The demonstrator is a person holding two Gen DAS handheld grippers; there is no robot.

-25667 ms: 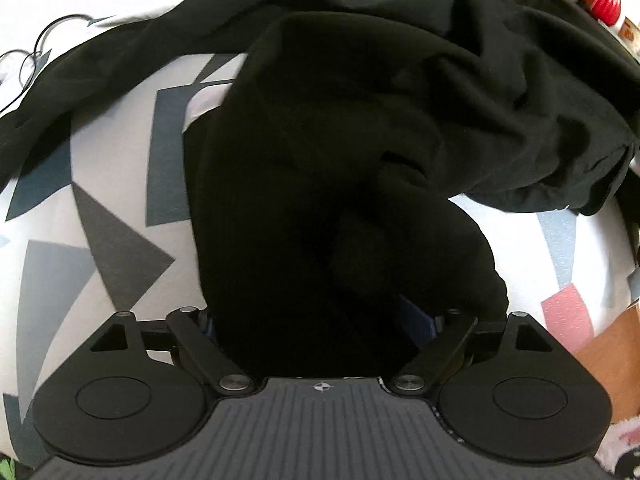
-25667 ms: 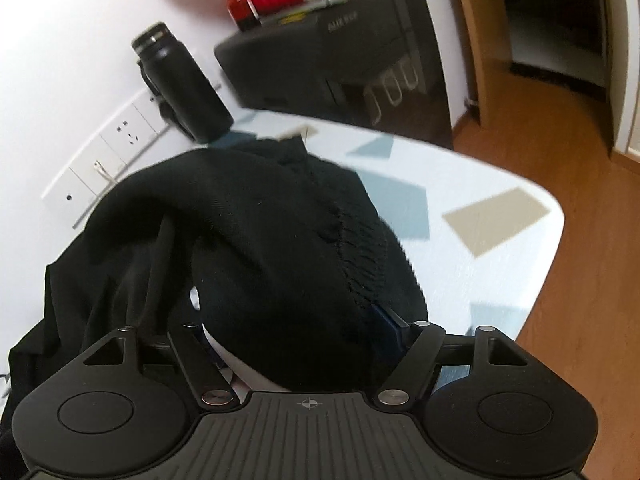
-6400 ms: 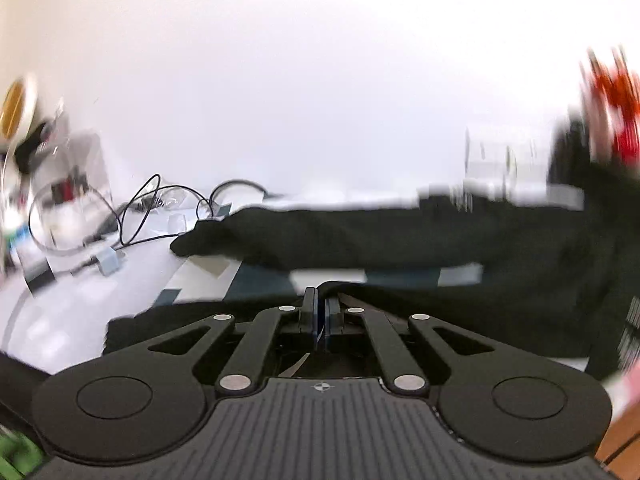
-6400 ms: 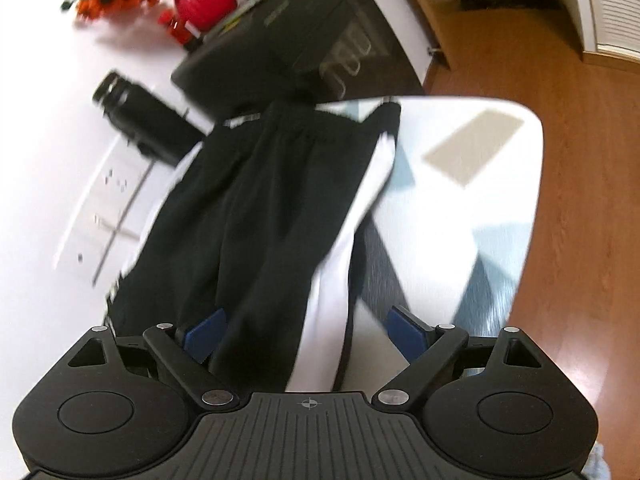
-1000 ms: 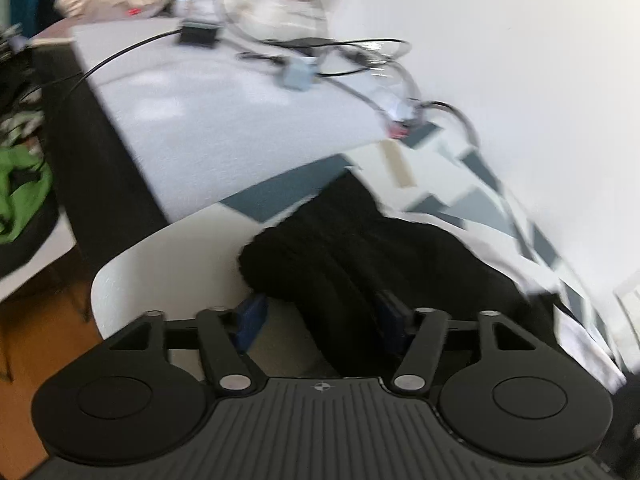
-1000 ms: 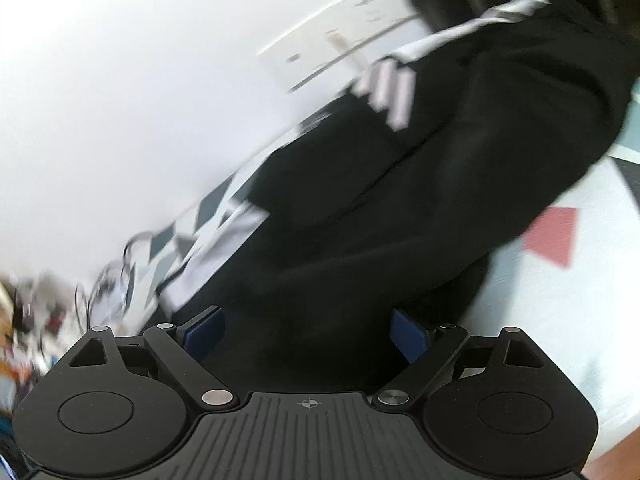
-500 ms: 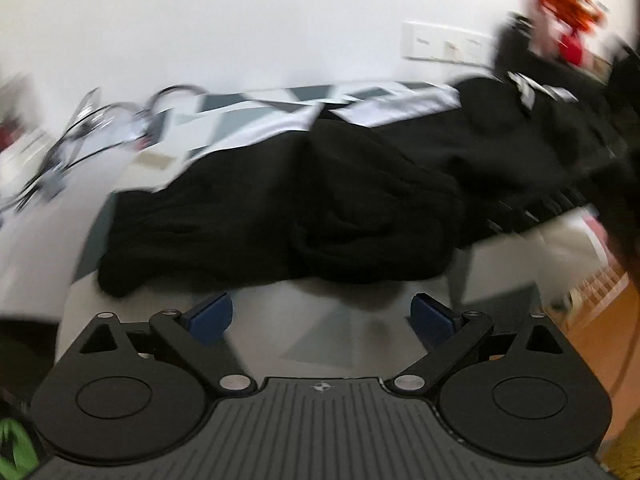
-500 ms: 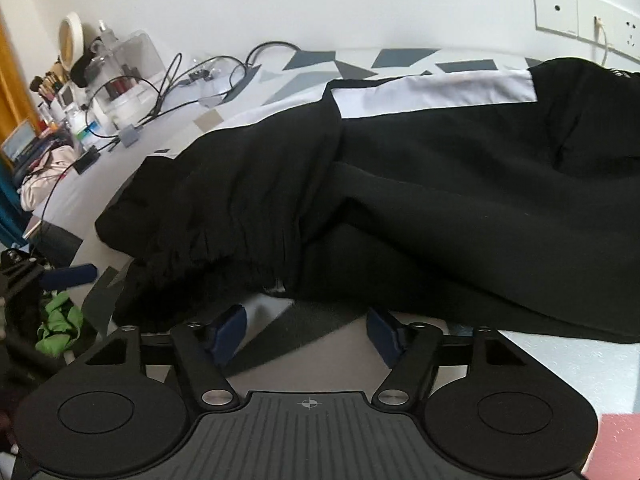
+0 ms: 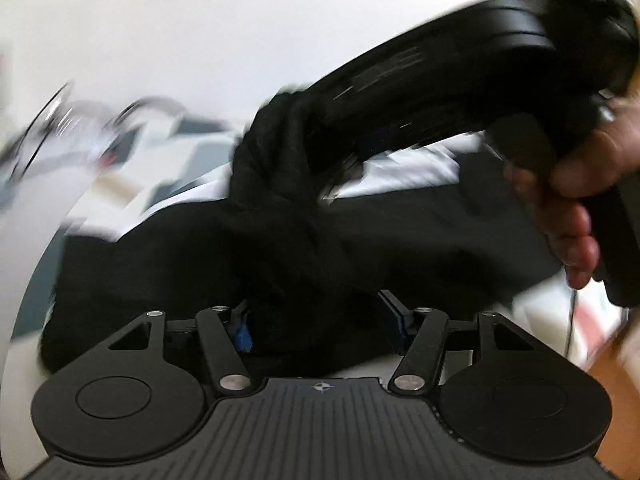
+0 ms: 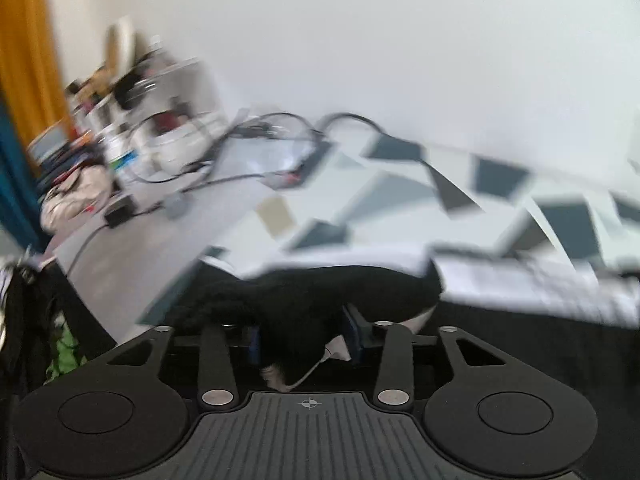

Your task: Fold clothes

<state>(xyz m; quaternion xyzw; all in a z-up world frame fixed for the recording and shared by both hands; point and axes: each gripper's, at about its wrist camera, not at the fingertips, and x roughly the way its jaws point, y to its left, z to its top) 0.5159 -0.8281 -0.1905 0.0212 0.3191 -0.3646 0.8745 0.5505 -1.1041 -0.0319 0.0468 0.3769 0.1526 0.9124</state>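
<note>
A pair of black trousers (image 9: 304, 240) with a white side stripe is seen lying in bunched folds across a table (image 10: 304, 216) covered in a grey, blue and beige geometric pattern. A thick bundle of the black cloth fills the gap between the blue pads of the left gripper (image 9: 320, 320), whose jaws have just been closing. The right gripper (image 10: 306, 340) is seen clamped on a raised fold showing white lining, its jaws having just widened slightly. A hand (image 9: 576, 196) is seen on the right gripper's handle.
</note>
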